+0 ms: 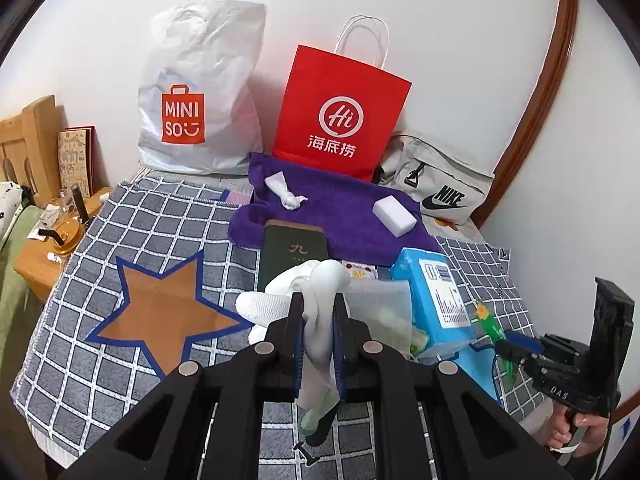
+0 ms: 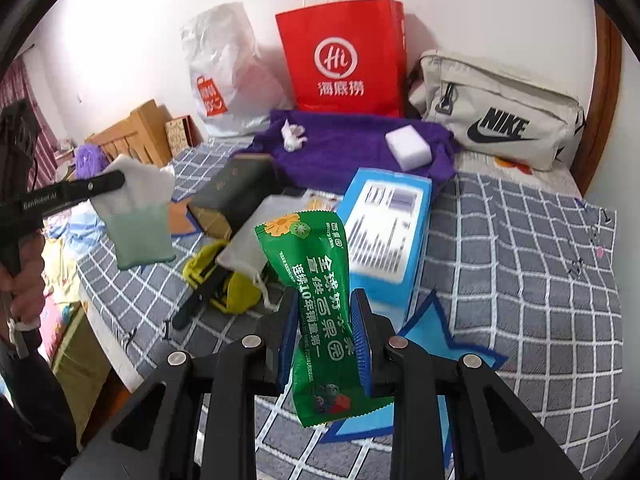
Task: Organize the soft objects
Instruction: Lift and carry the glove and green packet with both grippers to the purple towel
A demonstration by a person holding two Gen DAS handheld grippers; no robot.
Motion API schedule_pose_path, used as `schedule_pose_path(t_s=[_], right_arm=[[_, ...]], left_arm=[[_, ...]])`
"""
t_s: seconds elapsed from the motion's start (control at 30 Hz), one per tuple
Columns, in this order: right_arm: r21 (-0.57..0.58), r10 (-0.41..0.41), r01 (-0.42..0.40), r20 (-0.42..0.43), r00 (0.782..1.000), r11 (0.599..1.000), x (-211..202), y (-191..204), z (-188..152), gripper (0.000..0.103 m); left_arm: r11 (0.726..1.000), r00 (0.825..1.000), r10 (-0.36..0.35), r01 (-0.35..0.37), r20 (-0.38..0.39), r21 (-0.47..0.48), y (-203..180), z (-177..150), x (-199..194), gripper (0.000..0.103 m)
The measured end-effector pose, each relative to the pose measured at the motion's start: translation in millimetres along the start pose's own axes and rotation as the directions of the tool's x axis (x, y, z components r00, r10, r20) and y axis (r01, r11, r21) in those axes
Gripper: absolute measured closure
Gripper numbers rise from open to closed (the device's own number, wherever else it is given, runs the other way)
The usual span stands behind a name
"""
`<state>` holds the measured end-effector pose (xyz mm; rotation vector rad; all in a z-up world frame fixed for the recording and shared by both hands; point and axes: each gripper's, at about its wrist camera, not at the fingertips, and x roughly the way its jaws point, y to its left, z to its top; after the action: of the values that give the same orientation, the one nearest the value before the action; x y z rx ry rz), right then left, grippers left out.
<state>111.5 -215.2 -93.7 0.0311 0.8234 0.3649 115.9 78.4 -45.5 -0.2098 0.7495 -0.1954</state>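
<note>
My left gripper (image 1: 318, 312) is shut on a white sock with a pale green cuff (image 1: 320, 280), held above the bed. The right wrist view shows the same sock (image 2: 136, 216) hanging from the left gripper (image 2: 100, 184) at the left. My right gripper (image 2: 326, 320) is shut on a green snack packet (image 2: 320, 300) that stands upright between the blue pads. In the left wrist view the right gripper (image 1: 516, 350) holds that packet (image 1: 490, 320) at the right edge. A purple towel (image 1: 340, 208) carries a knotted white cloth (image 1: 286, 192) and a white sponge block (image 1: 394, 216).
On the grey checked bedcover (image 1: 160, 308) lie a dark green box (image 1: 292, 252), a blue pack (image 1: 436, 296), a translucent pouch (image 1: 384, 308) and a yellow item (image 2: 236, 284). A red paper bag (image 1: 340, 112), a white Miniso bag (image 1: 200, 92) and a grey Nike bag (image 1: 436, 184) stand along the wall. A wooden nightstand (image 1: 52, 248) is left.
</note>
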Motion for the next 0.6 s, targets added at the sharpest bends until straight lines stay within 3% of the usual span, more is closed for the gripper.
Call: schedule_pose_path(t_s=[0.6], right_arm=[[0.027, -0.007, 0.006, 0.049, 0.999, 1.000, 11.3, -25.1, 61.3, 0.077]], left_arm=[[1.000, 1.000, 0.020, -0.020, -0.005, 0.018, -6.3, 40.9, 26.7, 0.091]])
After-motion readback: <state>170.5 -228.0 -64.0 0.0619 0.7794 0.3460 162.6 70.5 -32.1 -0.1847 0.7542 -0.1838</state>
